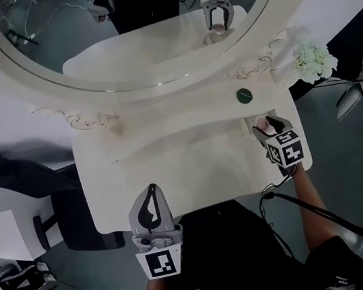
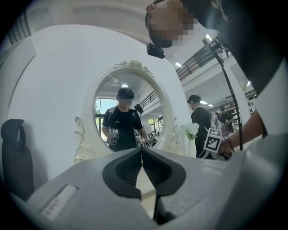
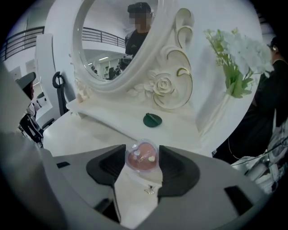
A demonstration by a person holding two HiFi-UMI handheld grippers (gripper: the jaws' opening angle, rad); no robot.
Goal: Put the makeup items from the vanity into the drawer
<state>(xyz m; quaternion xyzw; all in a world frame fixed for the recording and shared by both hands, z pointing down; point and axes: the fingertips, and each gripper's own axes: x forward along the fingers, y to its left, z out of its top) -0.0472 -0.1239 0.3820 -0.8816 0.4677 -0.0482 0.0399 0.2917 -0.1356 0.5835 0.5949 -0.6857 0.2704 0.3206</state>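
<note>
The left claw point(image 1: 150, 194) is held closed at the cream counter's point(image 1: 171, 163) front edge; the right claw point(image 1: 268, 125) is clamped on a pink heart-shaped compact point(image 3: 141, 156).
</note>
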